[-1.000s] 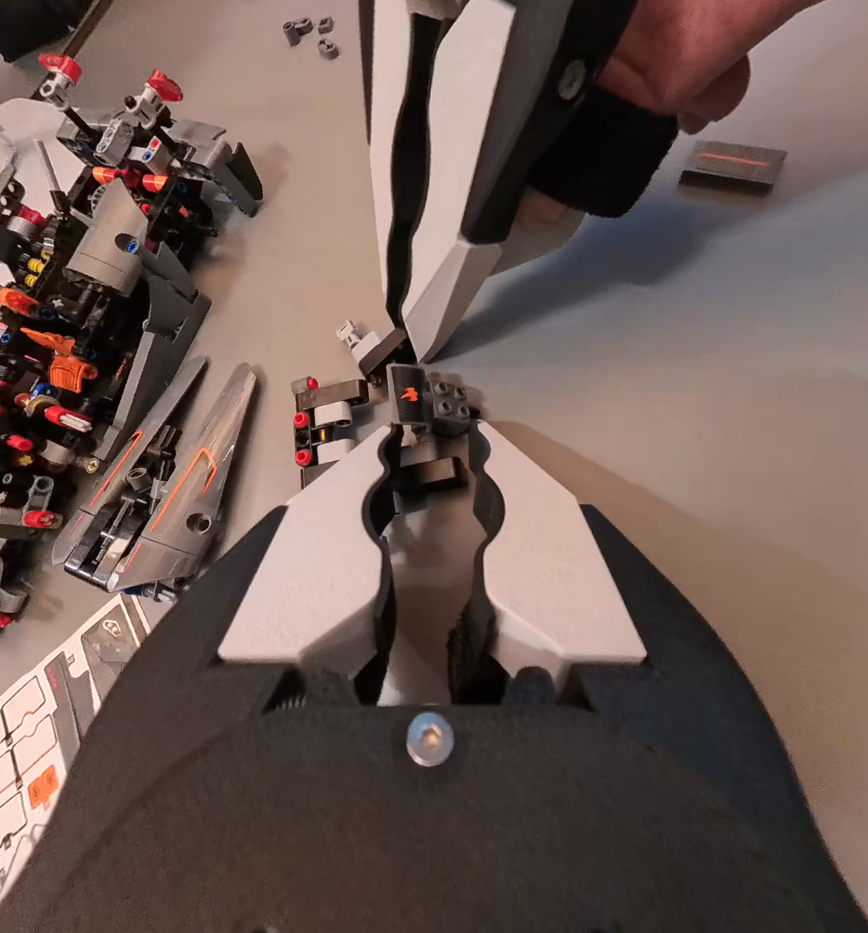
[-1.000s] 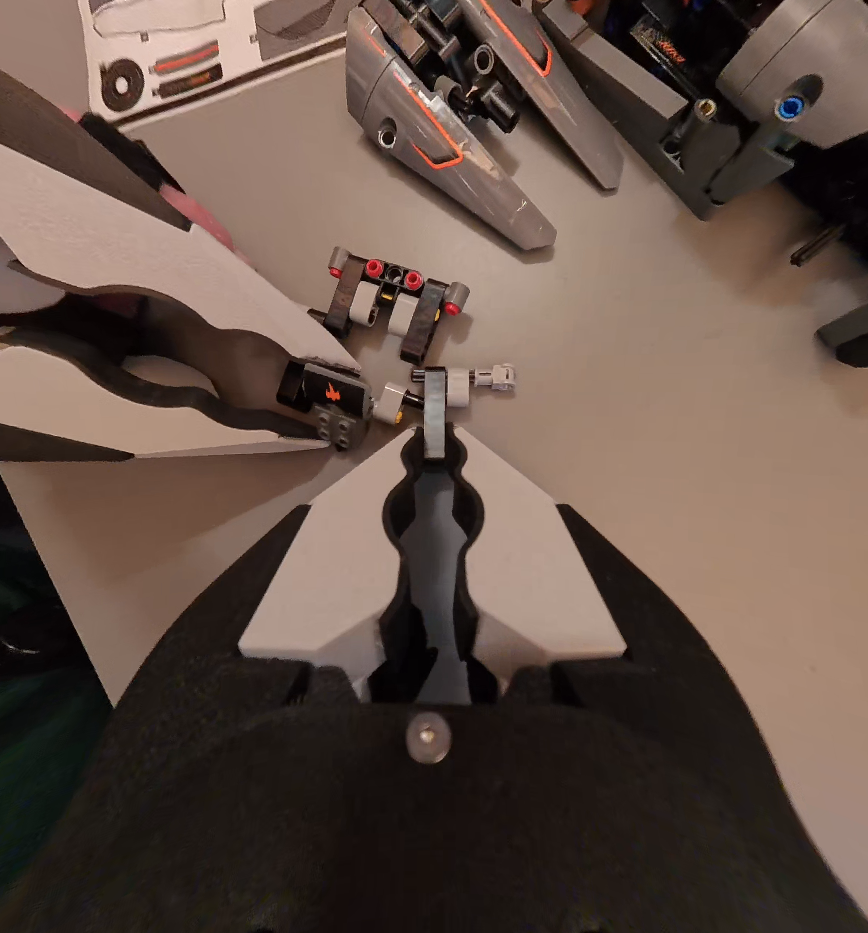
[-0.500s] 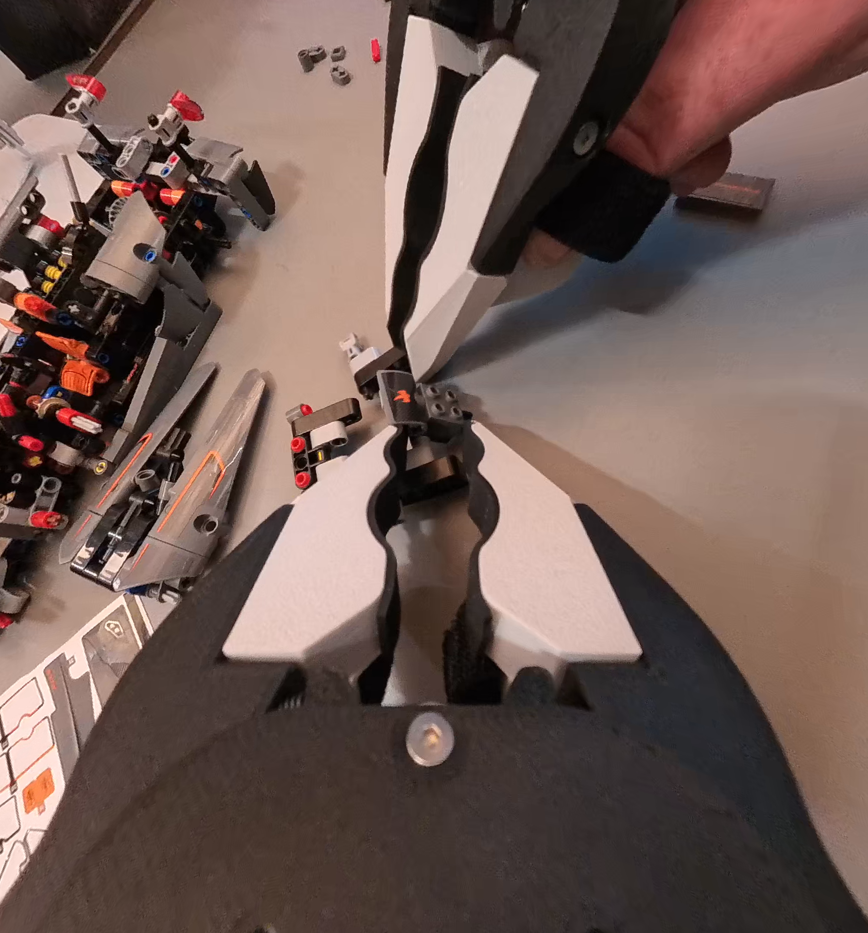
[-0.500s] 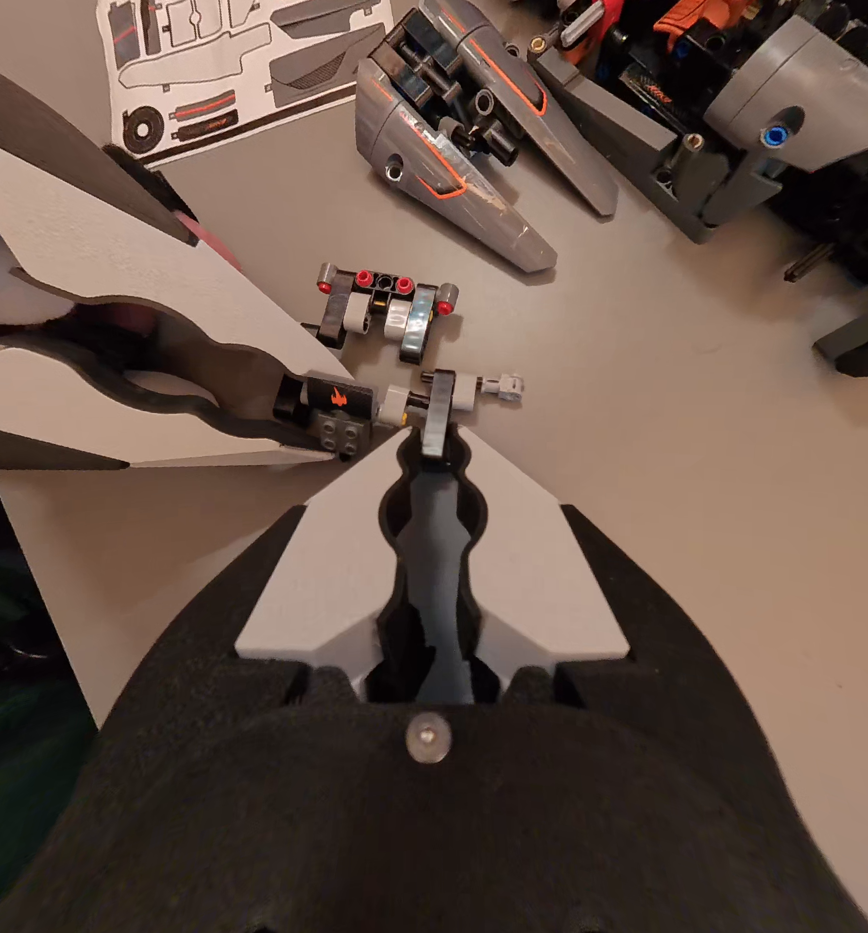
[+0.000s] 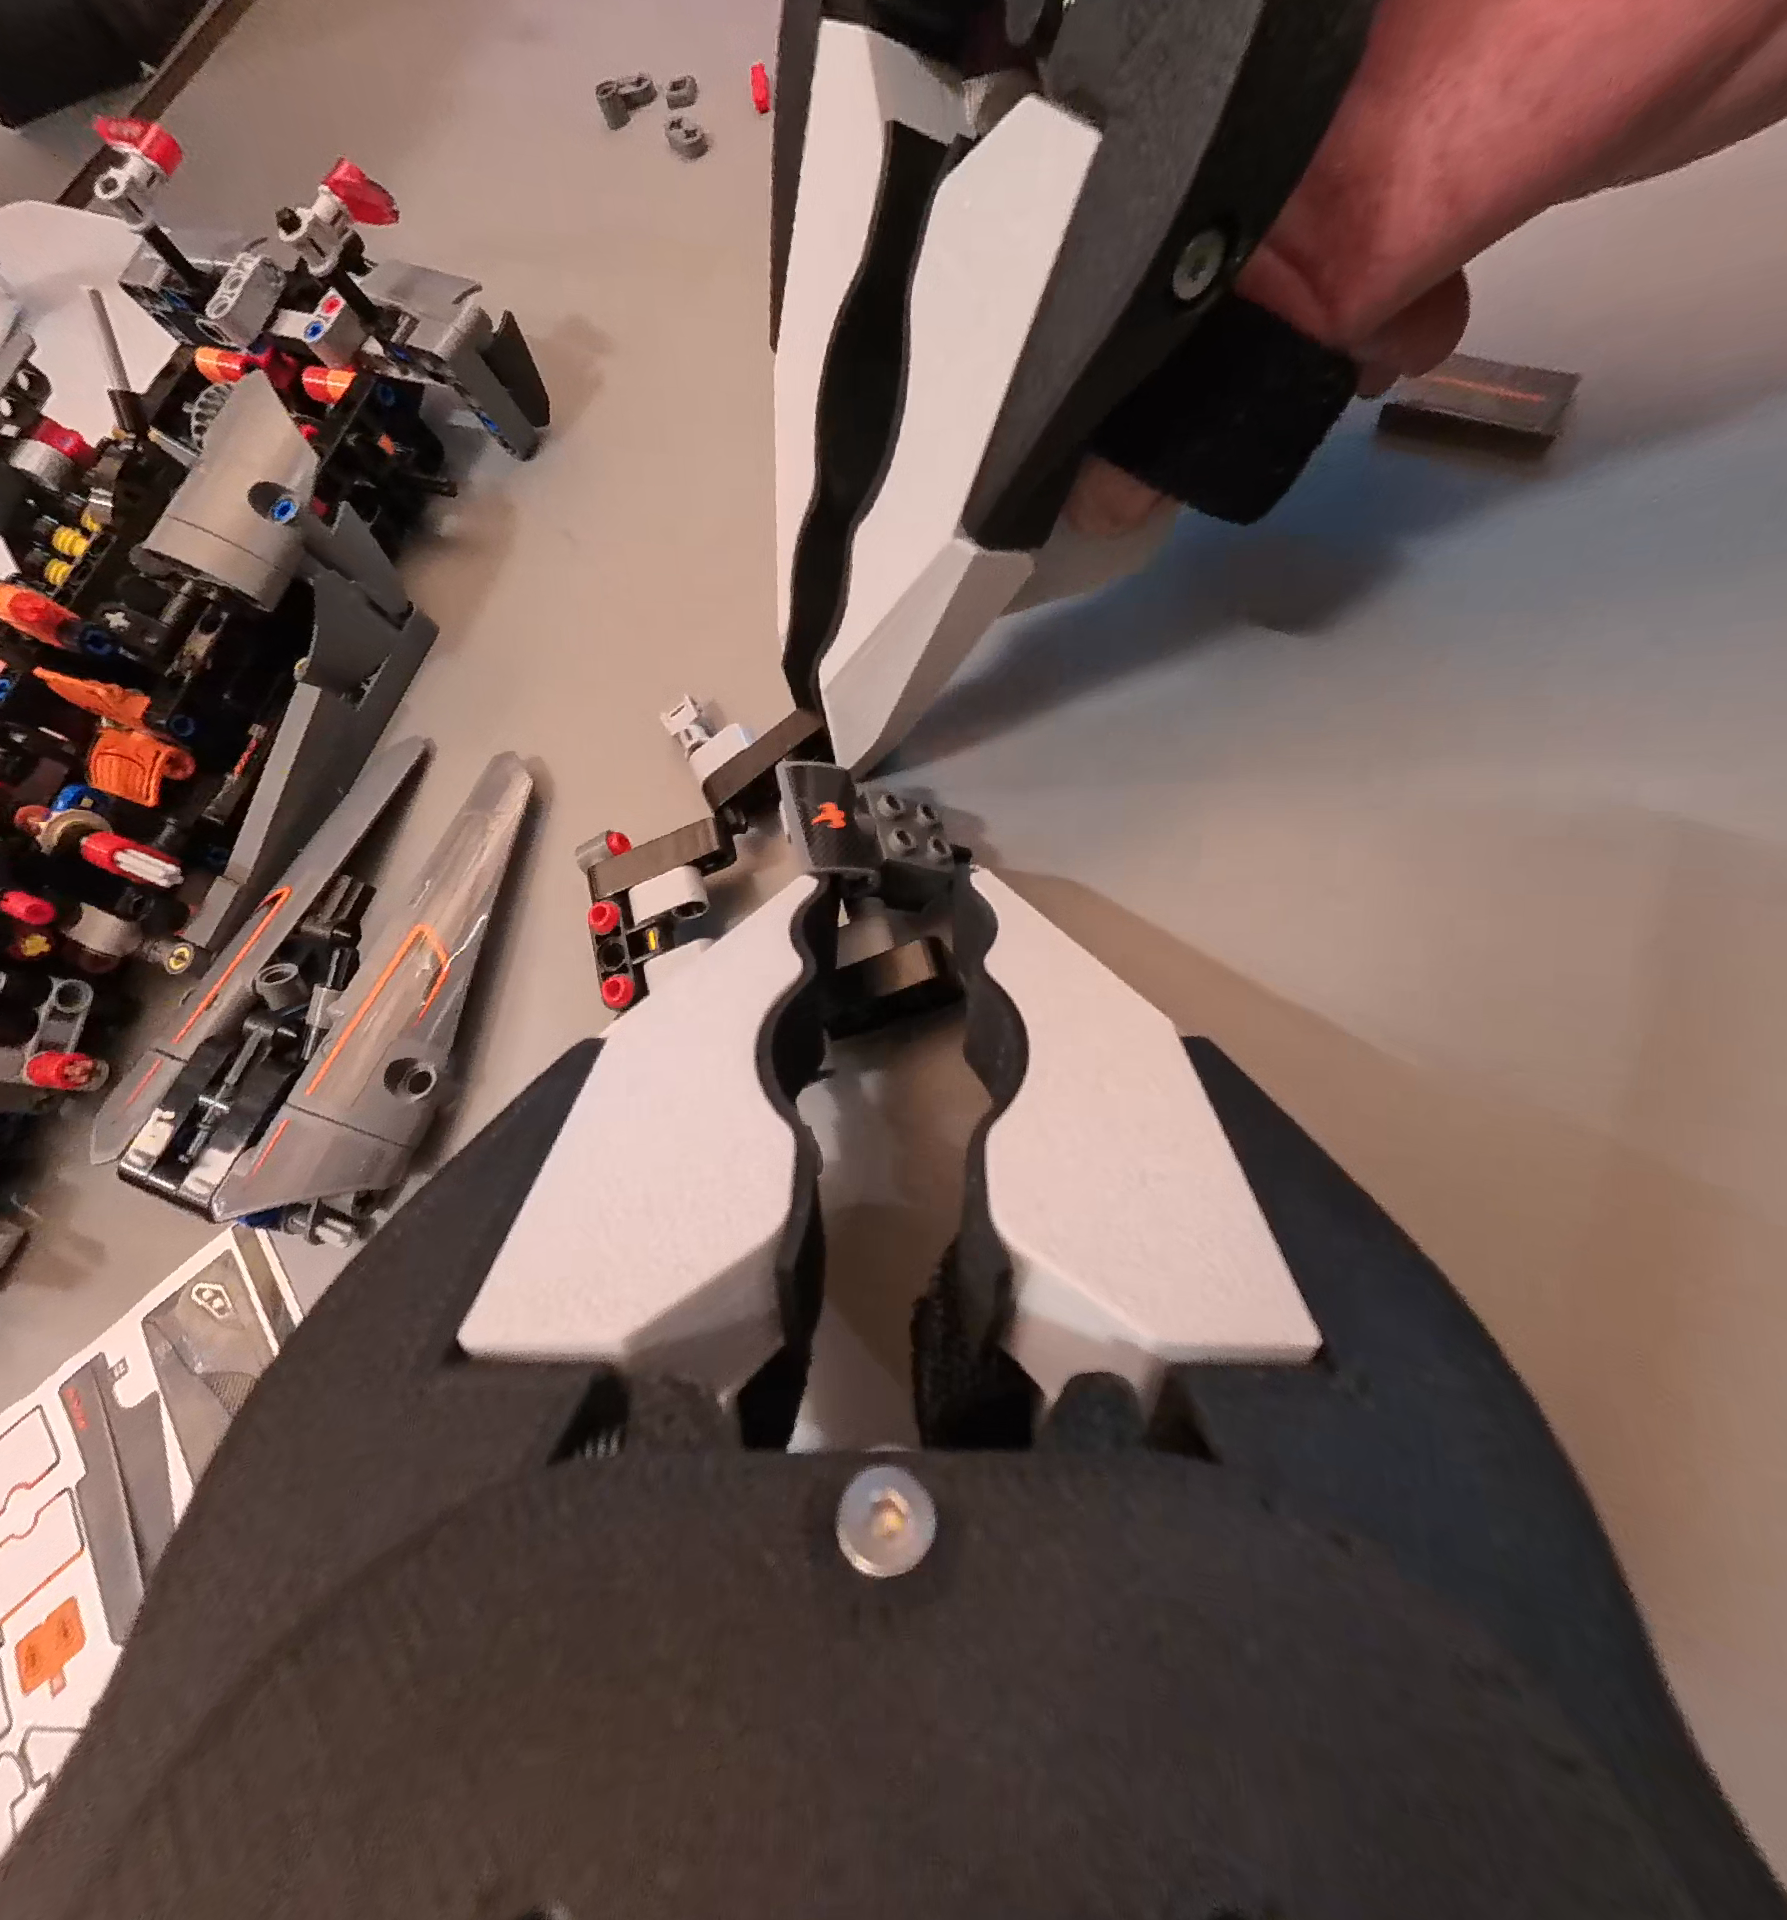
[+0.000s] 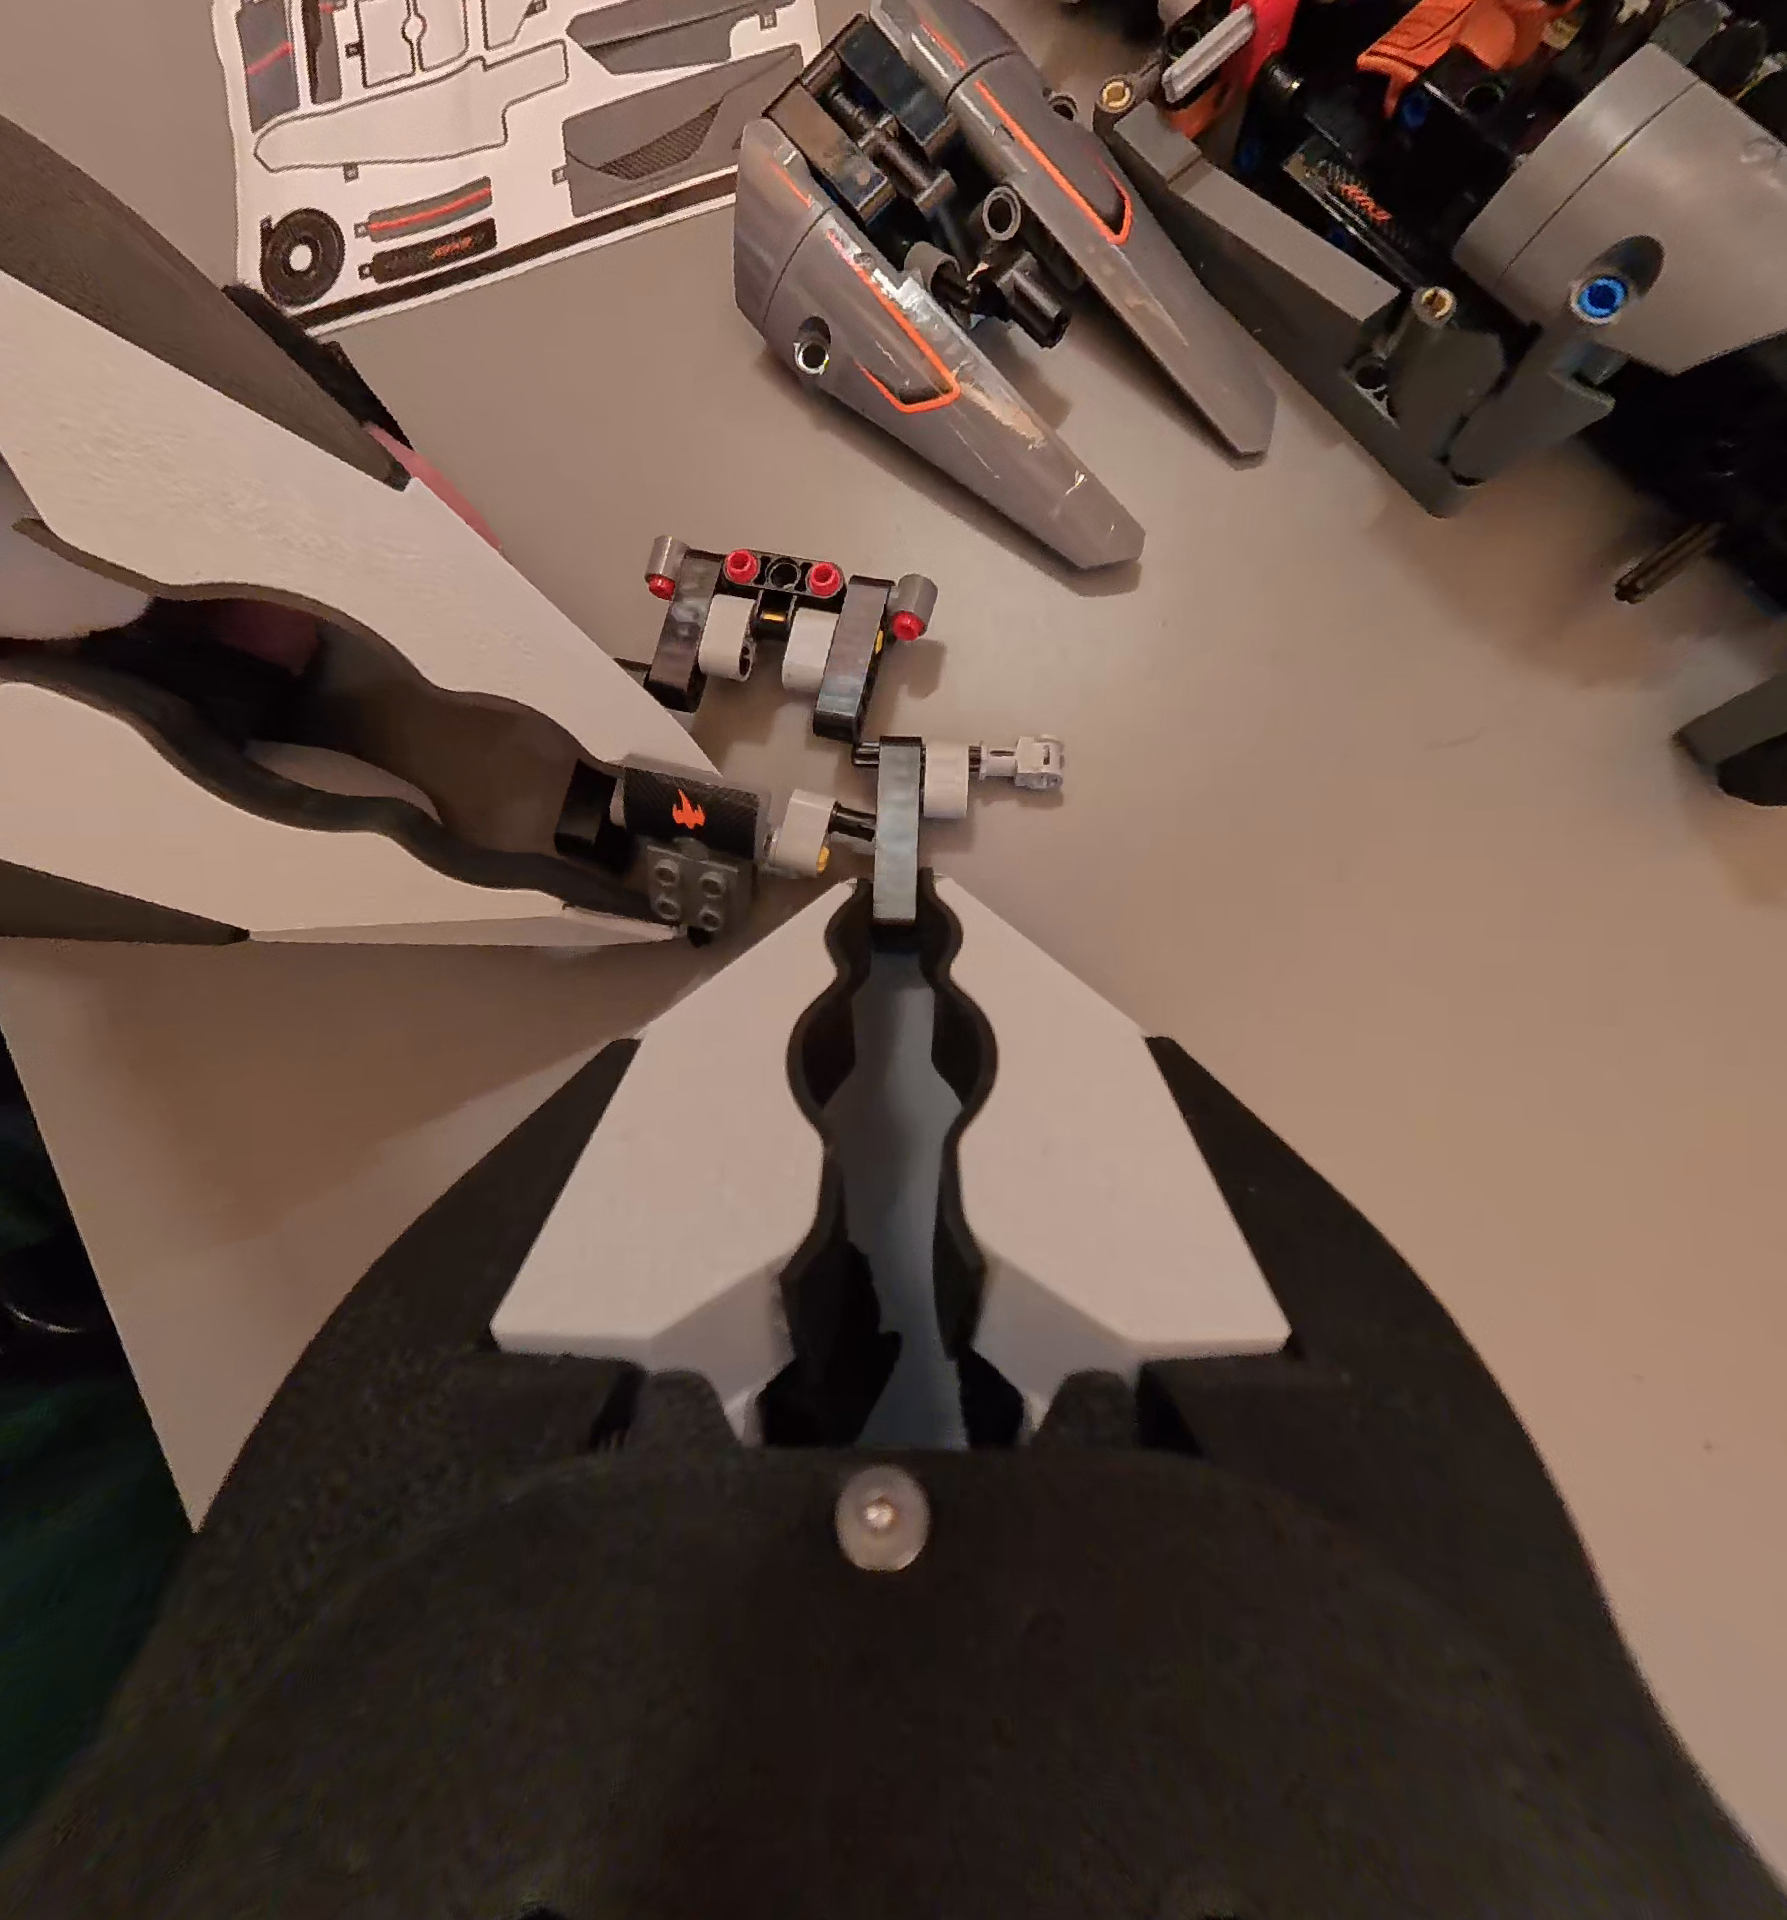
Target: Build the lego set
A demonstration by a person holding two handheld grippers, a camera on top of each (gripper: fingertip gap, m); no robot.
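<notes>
Grippers meet over the grey table (image 6: 1388,935). Left gripper (image 5: 884,883) is clamped on a dark block (image 5: 824,821) with an orange mark; right gripper (image 6: 894,894) is pinched on a flat grey beam (image 6: 897,821) just beside that block. Best bet: line up the beam's pin with the block, push straight, no twisting. Left comes in low from the block's near side, right steeply from above. Half-built model (image 5: 141,623) sits well apart from the block.

Each camera sits on a gripper and looks down along its fingers at the table (image 5: 1388,831), very close. They face each other, and both see the same small lego piece (image 5: 827,831) (image 6: 686,810).
</notes>
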